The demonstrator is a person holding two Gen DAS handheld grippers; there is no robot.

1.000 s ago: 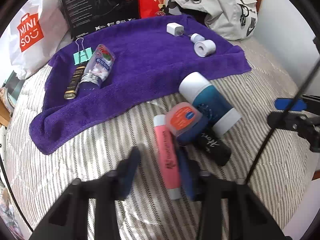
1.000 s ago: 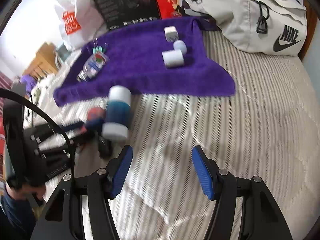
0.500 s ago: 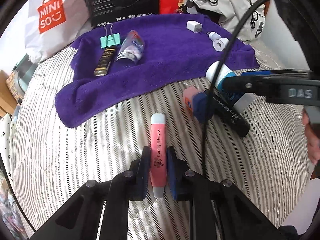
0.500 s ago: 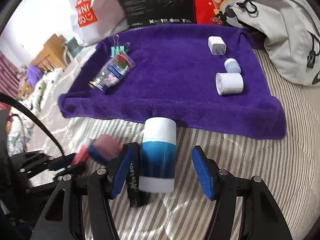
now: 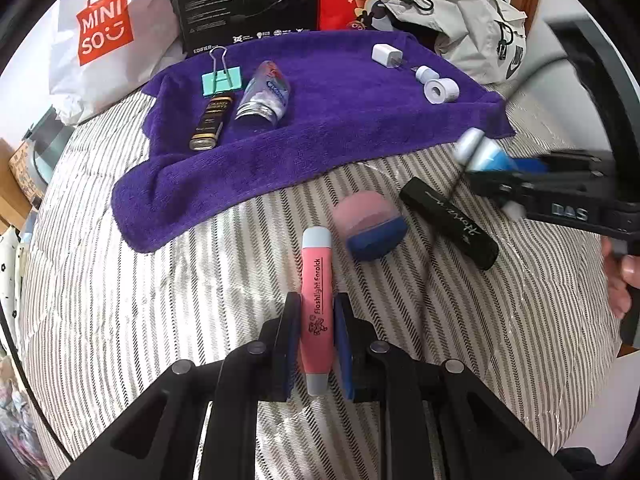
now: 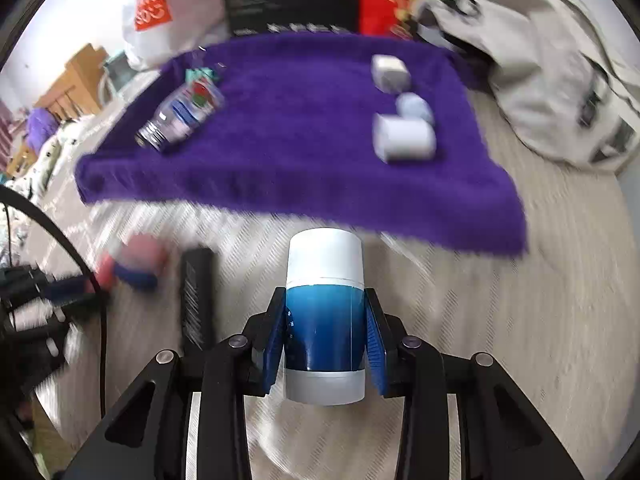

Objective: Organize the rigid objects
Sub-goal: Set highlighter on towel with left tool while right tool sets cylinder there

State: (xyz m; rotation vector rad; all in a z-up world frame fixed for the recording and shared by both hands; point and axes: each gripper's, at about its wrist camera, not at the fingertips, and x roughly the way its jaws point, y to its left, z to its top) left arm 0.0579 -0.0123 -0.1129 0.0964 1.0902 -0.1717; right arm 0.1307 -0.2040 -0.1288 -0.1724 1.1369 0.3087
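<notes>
**Two items gripped over the striped bedcover**

The left gripper (image 5: 317, 334) was held low over the striped bedcover (image 5: 160, 320), pointed toward the purple towel (image 5: 328, 120). Its blue pads (image 5: 291, 332) were closed against the sides of a pink flashlight (image 5: 317, 304), which was clamped near its rear end. The flashlight was seen as a slim pink stick with pale blue-grey caps and black lettering along its length.

The right gripper (image 6: 325, 336) was aimed the same way, and its jaws were pressed onto the blue middle of a blue-and-white cylinder (image 6: 325, 312), whose white cap was pointed at the towel's near edge. A pink-lidded jar (image 5: 370, 226) and a black tube (image 5: 450, 222) were left lying on the bedcover between the two grippers.
</notes>
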